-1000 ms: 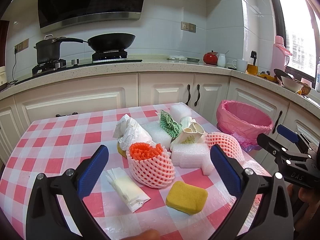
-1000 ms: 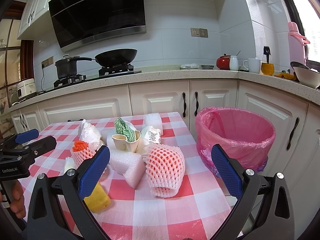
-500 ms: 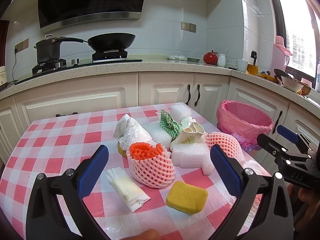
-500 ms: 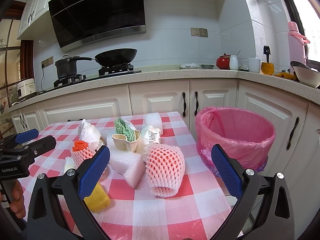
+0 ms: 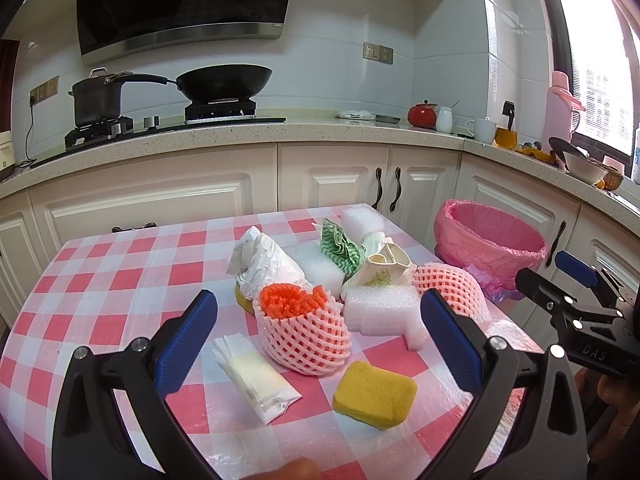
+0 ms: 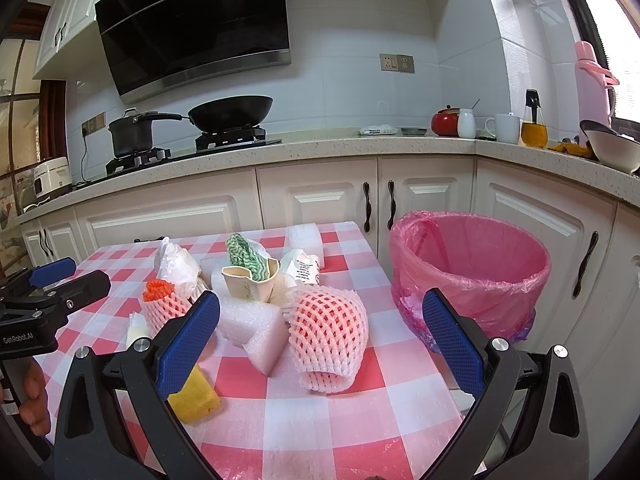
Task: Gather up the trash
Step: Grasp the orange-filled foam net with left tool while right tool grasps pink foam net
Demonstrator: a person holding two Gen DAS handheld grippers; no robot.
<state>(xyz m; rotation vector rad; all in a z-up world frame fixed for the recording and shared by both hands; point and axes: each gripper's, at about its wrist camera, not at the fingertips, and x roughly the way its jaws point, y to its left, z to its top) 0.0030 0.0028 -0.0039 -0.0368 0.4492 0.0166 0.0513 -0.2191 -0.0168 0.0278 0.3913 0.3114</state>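
Foam net (image 6: 328,338): on the checked table (image 6: 360,412), just left of the pink-lined bin (image 6: 472,276); judged light, soft, springy; pinch across its middle.
Sponge (image 5: 374,394): farther left of the bin; squashy.
Right gripper (image 6: 320,346): spread wide, empty, touching nothing.
Left gripper (image 5: 318,340): likewise wide apart, empty.

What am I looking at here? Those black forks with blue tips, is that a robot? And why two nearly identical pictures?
No robot: a person holds one grasping tool in each hand, each with its own camera looking along its two blue-padded fingers. One picture is from the left tool, the other from the right tool. Both are open and hold nothing. On the checked table lies trash: foam fruit nets, white foam blocks, a yellow sponge, a crumpled paper cup. A pink-lined bin stands beside the table.
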